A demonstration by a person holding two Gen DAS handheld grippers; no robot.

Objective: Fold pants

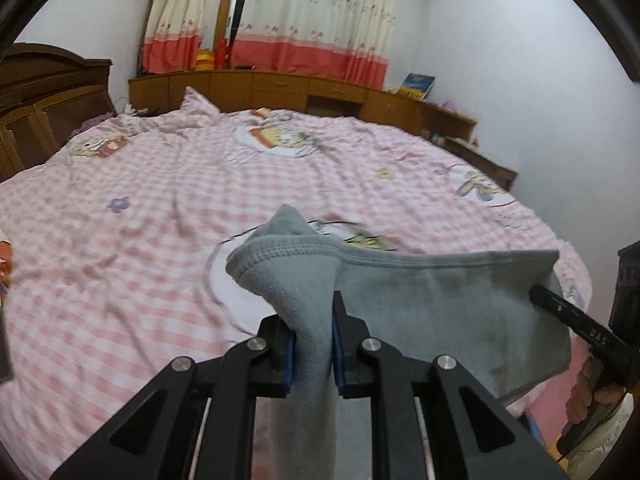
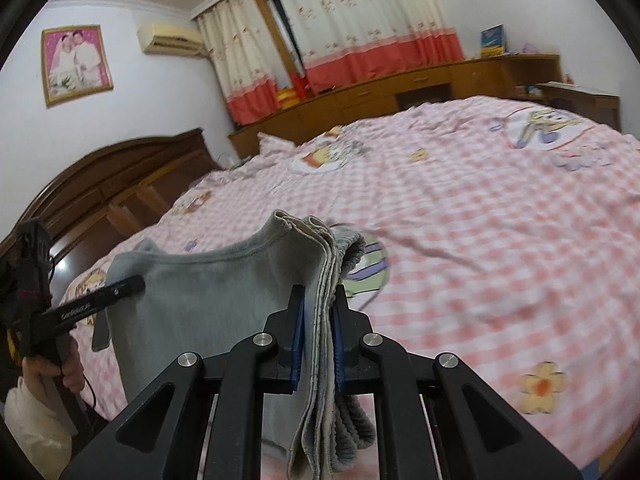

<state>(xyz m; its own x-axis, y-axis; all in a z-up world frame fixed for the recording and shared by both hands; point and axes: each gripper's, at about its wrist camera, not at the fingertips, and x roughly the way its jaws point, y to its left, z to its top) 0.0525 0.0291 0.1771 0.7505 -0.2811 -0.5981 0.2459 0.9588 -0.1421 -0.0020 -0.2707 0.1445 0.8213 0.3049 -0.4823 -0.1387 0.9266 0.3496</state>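
Above the near edge of the bed, the grey pants (image 1: 432, 300) hang in the air, stretched between two grippers. They look soft and limp, a fleecy knit that sags under its own weight, light enough to lift easily yet thick where the layers stack. The left gripper (image 1: 314, 344) is clamped on one bunched end, its blue pads (image 1: 289, 364) pressing the cloth. The right gripper (image 2: 319, 344) is clenched on the other end, where several hemmed layers (image 2: 320, 320) sit between its fingers. Holding by those stitched edges seems wise, since loose fabric would likely slip. Below lies the pink checked bedspread (image 1: 140, 240); beyond it stand wooden cabinets (image 1: 280, 88) and curtains (image 1: 320, 12).
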